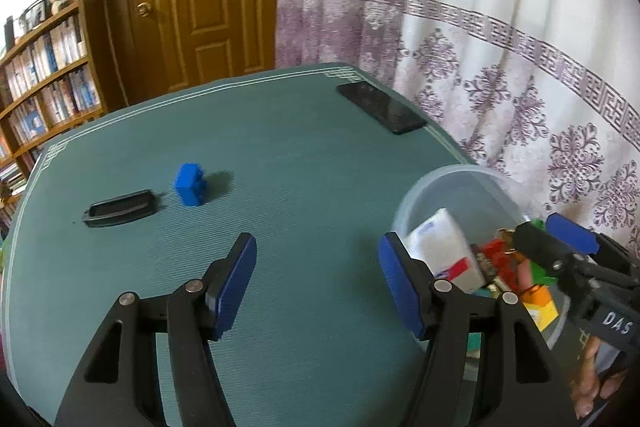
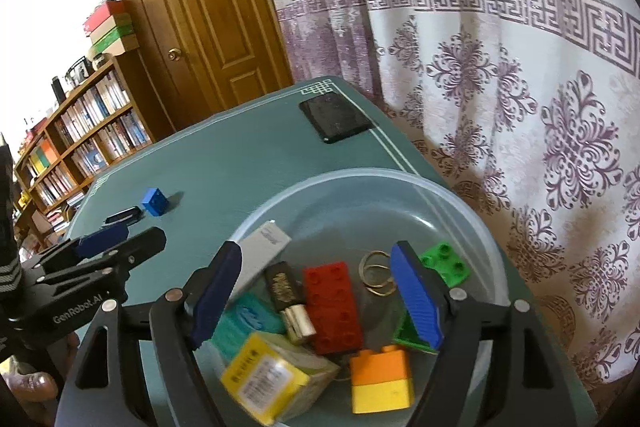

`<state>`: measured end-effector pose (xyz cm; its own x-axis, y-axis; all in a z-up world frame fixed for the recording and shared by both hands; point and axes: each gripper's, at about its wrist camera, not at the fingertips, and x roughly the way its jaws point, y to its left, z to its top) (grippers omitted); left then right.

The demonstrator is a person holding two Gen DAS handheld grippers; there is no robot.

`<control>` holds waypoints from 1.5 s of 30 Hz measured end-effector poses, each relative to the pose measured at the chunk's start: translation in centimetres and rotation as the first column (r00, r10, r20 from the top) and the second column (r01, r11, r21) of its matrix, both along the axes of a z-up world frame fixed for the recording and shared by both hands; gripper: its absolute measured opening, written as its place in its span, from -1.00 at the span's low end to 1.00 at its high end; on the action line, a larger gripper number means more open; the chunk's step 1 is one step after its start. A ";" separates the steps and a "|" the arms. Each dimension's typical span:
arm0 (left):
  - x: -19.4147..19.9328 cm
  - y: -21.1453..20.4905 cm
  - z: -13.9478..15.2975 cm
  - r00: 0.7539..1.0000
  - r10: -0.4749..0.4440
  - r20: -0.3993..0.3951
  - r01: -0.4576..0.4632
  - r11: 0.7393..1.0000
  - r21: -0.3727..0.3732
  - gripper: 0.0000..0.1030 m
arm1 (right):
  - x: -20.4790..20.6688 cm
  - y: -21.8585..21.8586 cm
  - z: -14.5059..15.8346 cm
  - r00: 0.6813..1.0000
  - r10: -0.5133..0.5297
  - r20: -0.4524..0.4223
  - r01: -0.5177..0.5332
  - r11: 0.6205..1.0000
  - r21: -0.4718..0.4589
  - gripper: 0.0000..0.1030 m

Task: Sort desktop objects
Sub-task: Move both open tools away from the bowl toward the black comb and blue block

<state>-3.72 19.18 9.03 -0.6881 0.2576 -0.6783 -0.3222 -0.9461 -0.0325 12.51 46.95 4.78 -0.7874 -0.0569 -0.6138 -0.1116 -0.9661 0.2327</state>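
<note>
Left gripper [image 1: 318, 283] jaws apart, nothing between them, hanging over bare green table mat [image 1: 304, 195]. Right gripper [image 2: 316, 297] also apart and empty, above the clear plastic tub [image 2: 460, 195] at the near right of the table.

Left to sort, by the look of it: blue toy brick [image 1: 190, 184] and black clip-like piece [image 1: 120, 213], both far left on the mat, close together but not touching. Black phone [image 1: 380, 106] lies flat at the far right corner, well apart from the rest; can't say if it counts.

Blue brick: hard moulded plastic, boxy, studs on top, probably light and stiff. Smooth faces could slip, so pinch across two flat opposite sides, low on the body, not on the studs. Black piece: long, low, ribbed top, rounded ends, looks rigid; best taken across its narrow width at the middle, jaws close to the mat. What it is exactly I can't tell.

Tub: thin translucent plastic, round, smooth rim, likely slides easily if nudged. Inside: red brick [image 2: 332, 307], green brick [image 2: 446, 263], orange-and-yellow brick [image 2: 380, 379], white carton [image 2: 264, 247], yellow box [image 2: 272, 379], teal packet [image 2: 248, 323], small dark cylinder with metal end [image 2: 288, 295], thin metal rings [image 2: 378, 273]. All piled loosely, some overlapping.

Mat is woven, fine ribbed texture, pale border lines, should grip items a little.
</note>
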 end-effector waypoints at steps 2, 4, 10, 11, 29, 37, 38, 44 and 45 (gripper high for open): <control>-0.3 -1.3 -0.1 1.000 0.024 0.002 -0.024 1.000 0.008 0.31 | -0.3 -0.7 0.2 1.000 0.012 0.000 -0.012 1.000 0.000 0.56; -0.5 -2.7 -0.2 0.999 0.050 0.005 -0.050 0.999 0.013 0.31 | -0.6 -1.4 0.4 1.000 0.024 -0.002 -0.024 1.000 0.002 0.57; -1.2 -6.0 -0.8 0.993 0.115 0.012 -0.115 0.993 0.007 0.31 | -1.6 -4.1 0.3 0.998 0.065 0.011 -0.065 0.998 0.019 0.57; -1.3 -6.7 -0.9 0.992 0.126 0.014 -0.126 0.992 0.007 0.31 | -1.7 -4.5 0.3 0.997 0.071 0.012 -0.071 0.997 0.023 0.57; -4.4 -16.5 -2.0 0.951 0.303 0.056 -0.306 0.951 0.046 0.31 | -4.8 -12.5 0.9 0.980 0.196 0.022 -0.197 0.979 0.061 0.57; -6.6 -18.2 -2.7 0.931 0.347 0.111 -0.356 0.930 0.088 0.31 | -6.5 -15.5 -0.1 0.967 0.249 0.054 -0.252 0.965 0.068 0.57; -6.9 -18.6 -2.8 0.928 0.354 0.120 -0.366 0.925 0.100 0.31 | -6.7 -15.9 -0.2 0.965 0.255 0.057 -0.259 0.963 0.068 0.57; -8.6 -19.5 -3.1 0.906 0.386 0.170 -0.413 0.895 0.170 0.31 | -7.7 -17.1 -0.8 0.959 0.279 0.059 -0.282 0.957 0.066 0.57; -9.0 -19.5 -3.2 0.903 0.391 0.180 -0.420 0.890 0.177 0.31 | -7.8 -17.2 -0.8 0.958 0.279 0.059 -0.283 0.957 0.065 0.57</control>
